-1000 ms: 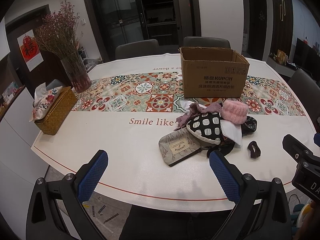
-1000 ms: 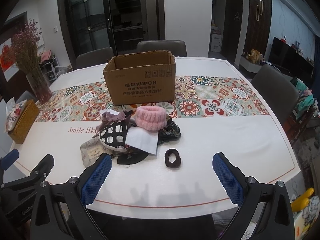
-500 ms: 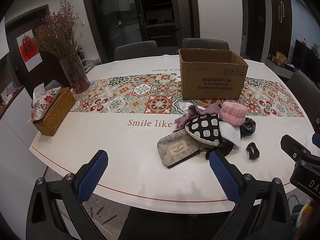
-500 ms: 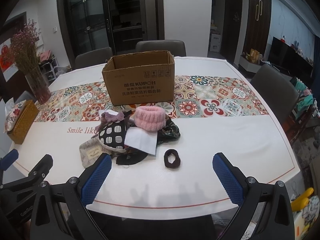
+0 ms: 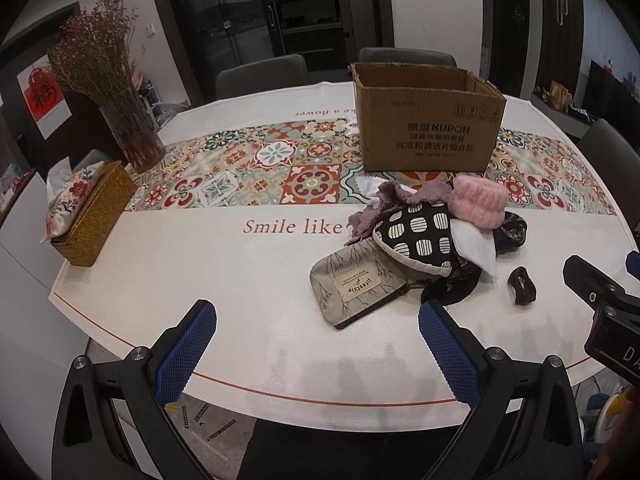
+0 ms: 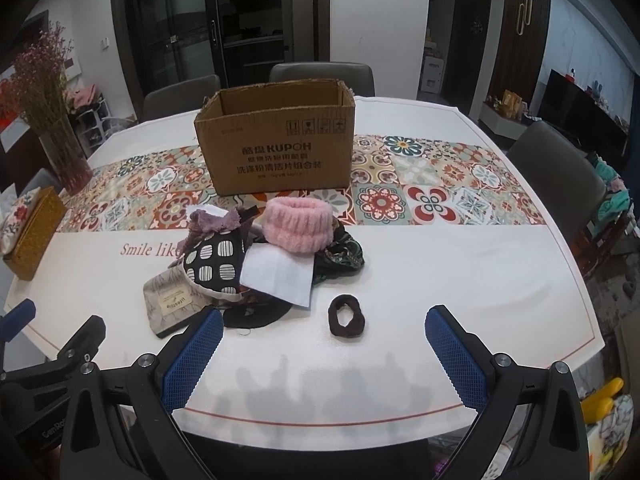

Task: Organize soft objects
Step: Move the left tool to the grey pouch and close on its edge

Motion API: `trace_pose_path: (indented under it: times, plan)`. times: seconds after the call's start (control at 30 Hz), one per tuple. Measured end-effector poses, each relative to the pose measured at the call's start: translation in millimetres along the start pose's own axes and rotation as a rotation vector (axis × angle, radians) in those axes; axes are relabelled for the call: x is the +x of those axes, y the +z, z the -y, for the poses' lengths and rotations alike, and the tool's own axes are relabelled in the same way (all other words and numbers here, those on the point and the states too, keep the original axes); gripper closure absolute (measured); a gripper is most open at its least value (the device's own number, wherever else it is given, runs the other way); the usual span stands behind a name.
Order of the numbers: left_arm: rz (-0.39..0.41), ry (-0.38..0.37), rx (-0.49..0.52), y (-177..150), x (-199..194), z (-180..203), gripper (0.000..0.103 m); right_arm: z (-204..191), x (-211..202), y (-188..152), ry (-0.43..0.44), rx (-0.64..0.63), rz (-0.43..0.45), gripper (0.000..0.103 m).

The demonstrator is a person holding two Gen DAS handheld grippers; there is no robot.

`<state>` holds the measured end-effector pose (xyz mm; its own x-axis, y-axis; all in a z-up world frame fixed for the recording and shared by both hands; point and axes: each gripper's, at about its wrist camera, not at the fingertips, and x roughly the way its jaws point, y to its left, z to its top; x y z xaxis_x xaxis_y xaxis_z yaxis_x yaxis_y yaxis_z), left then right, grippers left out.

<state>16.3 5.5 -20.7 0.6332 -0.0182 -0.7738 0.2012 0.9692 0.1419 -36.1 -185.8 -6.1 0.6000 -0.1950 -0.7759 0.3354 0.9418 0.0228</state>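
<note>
With both the left tool (image 5: 318, 344) and the right tool (image 6: 324, 354) held wide and empty above the near tabletop (image 6: 460, 280) edge, nothing has yet been taken from the soft pile (image 6: 256, 252) before the cardboard box (image 6: 276, 144), so the lone dark scrunchie (image 6: 346, 316) could be straddled first.

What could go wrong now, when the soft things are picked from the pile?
1. The pile is tangled: the pink fluffy band rests on the white cloth and dark fabrics, so one grasp may drag neighbours along.
2. The dark scrunchie is low and flat; the open right tongs may slip over it.
3. The grey pouch lies near the table edge; a push by the left tongs might slide it off.
</note>
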Motion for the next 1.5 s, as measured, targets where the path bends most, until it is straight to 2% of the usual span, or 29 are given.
trace_pose_path:
  times: [0.57, 0.93, 1.17, 1.5]
  plan:
    - [-0.133, -0.021, 0.032, 3.7, 90.3, 6.8, 0.000, -18.3, 80.7, 4.0, 0.006, -0.023, -0.146, 0.001]
    - [-0.179, -0.051, 0.062, 4.7, 127.8, 14.6, 0.000, -19.5, 105.8, 4.3, 0.010, -0.014, -0.180, 0.001]
    - [-0.212, -0.052, 0.046, 9.2, 151.7, 12.2, 0.000, -24.7, 119.9, 16.6, 0.011, 0.012, -0.160, 0.001]
    - [-0.267, -0.100, 0.063, 7.3, 178.5, 21.2, 0.000, -22.7, 139.3, 15.4, -0.003, 0.026, -0.215, 0.001]
